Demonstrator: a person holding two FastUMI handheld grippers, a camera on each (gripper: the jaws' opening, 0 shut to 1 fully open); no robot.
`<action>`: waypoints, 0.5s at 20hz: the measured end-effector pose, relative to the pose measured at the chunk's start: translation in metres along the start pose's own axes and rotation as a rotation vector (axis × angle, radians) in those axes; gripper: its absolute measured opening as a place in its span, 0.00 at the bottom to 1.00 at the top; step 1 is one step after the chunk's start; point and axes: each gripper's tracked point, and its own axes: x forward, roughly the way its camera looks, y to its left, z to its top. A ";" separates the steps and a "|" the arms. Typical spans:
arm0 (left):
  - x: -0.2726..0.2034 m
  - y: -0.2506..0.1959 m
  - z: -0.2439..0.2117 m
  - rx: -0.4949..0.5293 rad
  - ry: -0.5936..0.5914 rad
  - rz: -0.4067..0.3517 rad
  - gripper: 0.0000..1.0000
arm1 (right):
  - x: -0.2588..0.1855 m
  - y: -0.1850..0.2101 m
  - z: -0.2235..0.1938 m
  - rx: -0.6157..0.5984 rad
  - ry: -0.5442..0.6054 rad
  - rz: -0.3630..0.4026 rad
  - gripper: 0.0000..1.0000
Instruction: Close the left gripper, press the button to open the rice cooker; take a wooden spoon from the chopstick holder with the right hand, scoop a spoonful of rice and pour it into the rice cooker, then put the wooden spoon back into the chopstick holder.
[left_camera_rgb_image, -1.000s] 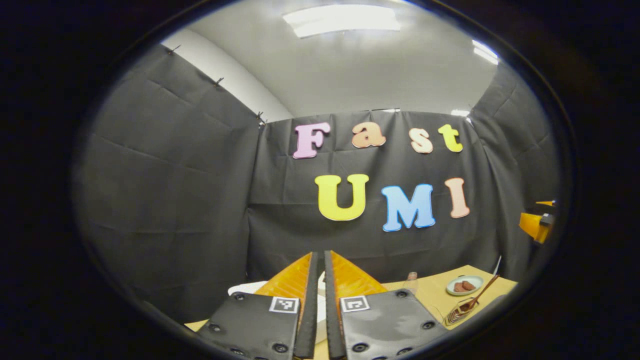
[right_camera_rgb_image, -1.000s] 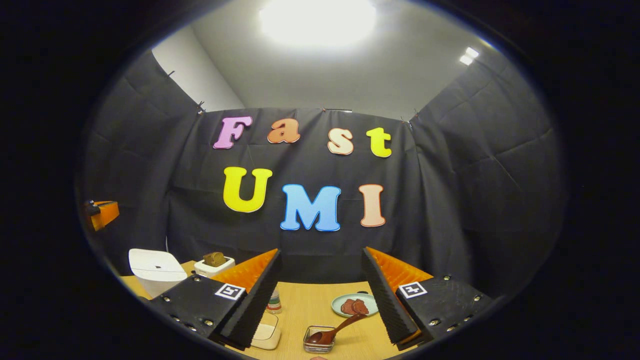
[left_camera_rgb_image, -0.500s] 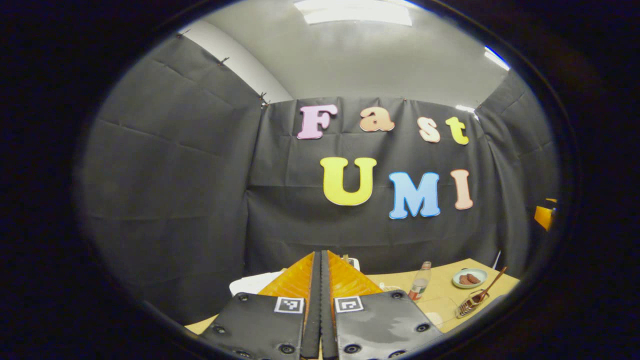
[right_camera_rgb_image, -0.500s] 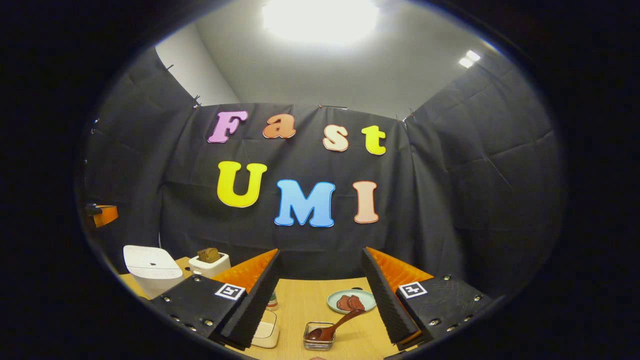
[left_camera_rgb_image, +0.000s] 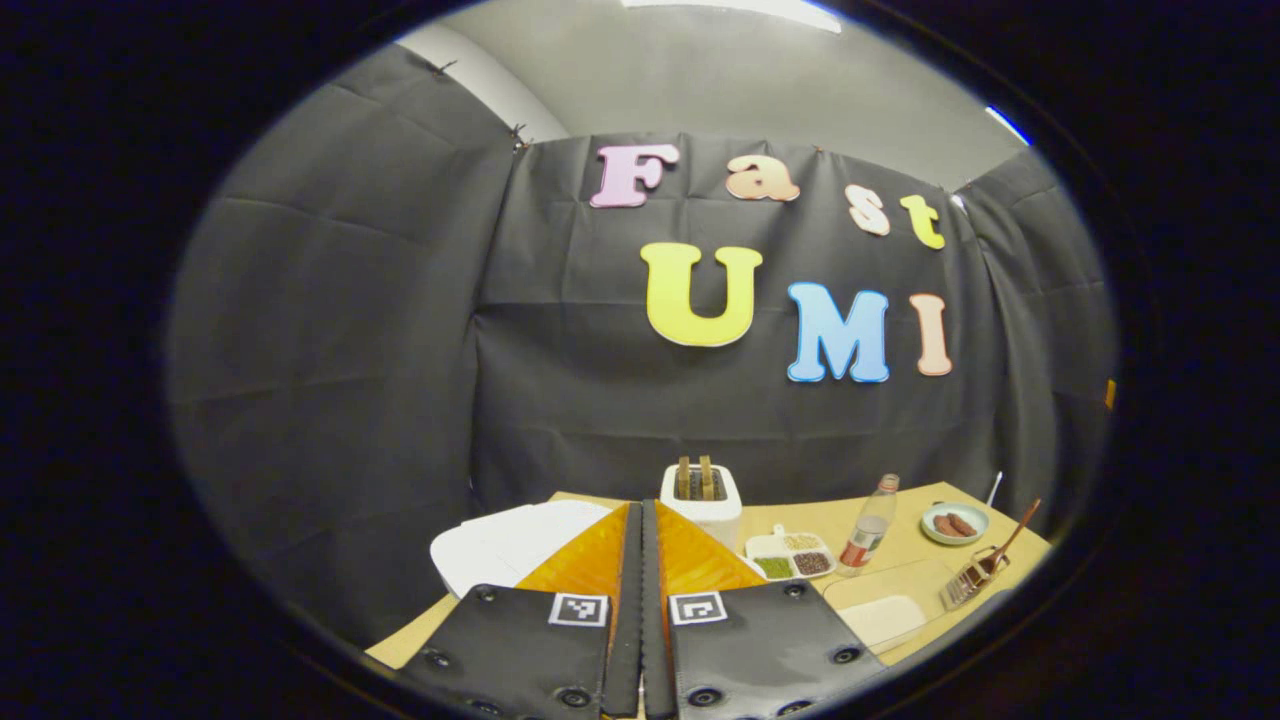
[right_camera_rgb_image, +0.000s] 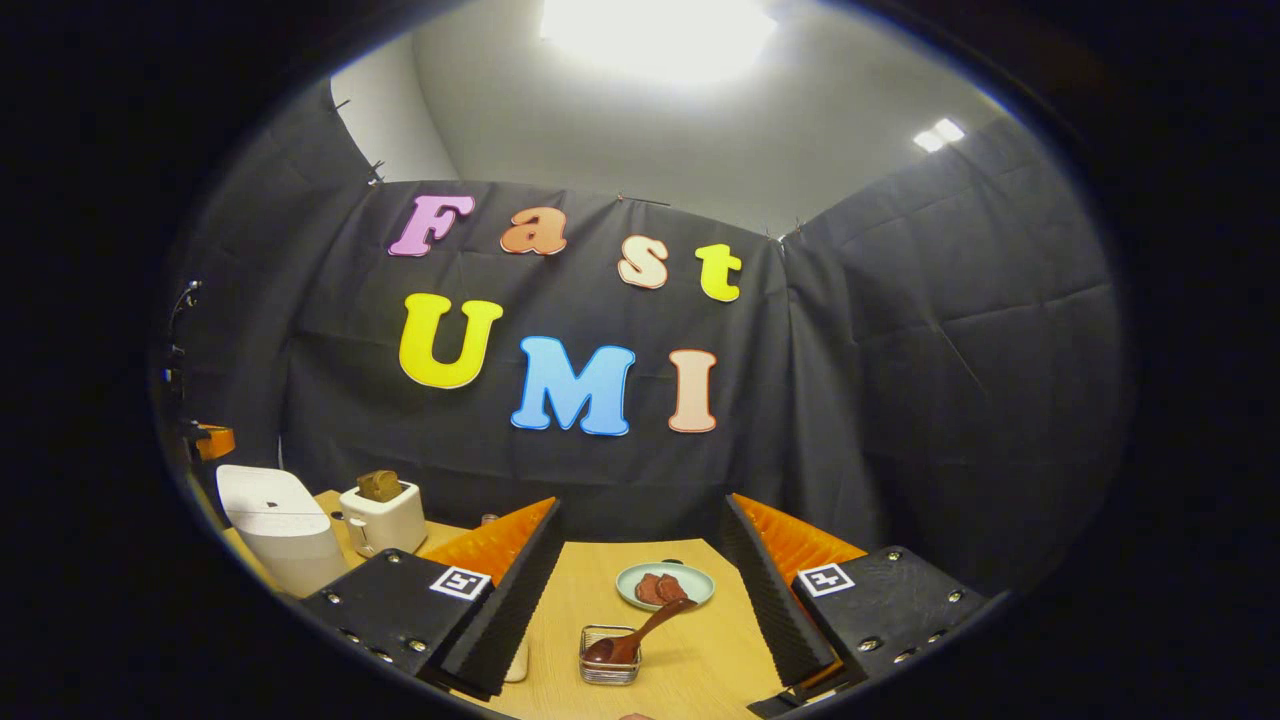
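My left gripper (left_camera_rgb_image: 641, 508) is shut with nothing between its fingers, held above the table's near edge. The white rice cooker (left_camera_rgb_image: 500, 545) stands closed just beyond it, partly hidden by the left finger. It also stands at the far left in the right gripper view (right_camera_rgb_image: 275, 525). My right gripper (right_camera_rgb_image: 640, 505) is open and empty. Below and between its fingers a wire chopstick holder (right_camera_rgb_image: 610, 655) holds the wooden spoon (right_camera_rgb_image: 640, 632), bowl down. The holder (left_camera_rgb_image: 970, 580) and spoon (left_camera_rgb_image: 1015, 522) also sit at the table's right end. A shallow container of rice (left_camera_rgb_image: 885, 610) lies nearby.
A white toaster (left_camera_rgb_image: 702, 495) with bread stands behind the cooker, as the toaster (right_camera_rgb_image: 380, 515) beside it. A divided dish of grains (left_camera_rgb_image: 790, 555), a bottle (left_camera_rgb_image: 868, 522) and a plate of meat (left_camera_rgb_image: 953, 522), the plate (right_camera_rgb_image: 665, 585) behind the holder, stand on the wooden table (right_camera_rgb_image: 700, 670).
The left gripper's small gap has shut completely. Both views have tipped down, bringing more of the table, the toaster and the cooker into sight. The right gripper stays open.
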 end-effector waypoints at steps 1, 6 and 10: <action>0.009 0.002 -0.010 0.000 0.017 0.000 0.09 | -0.001 -0.002 -0.001 -0.005 0.004 -0.014 0.96; 0.039 0.014 -0.068 -0.011 0.124 -0.003 0.09 | -0.008 -0.006 -0.006 -0.034 0.029 -0.055 0.96; 0.043 0.011 -0.090 -0.008 0.165 0.004 0.09 | -0.010 -0.008 -0.006 -0.044 0.030 -0.073 0.96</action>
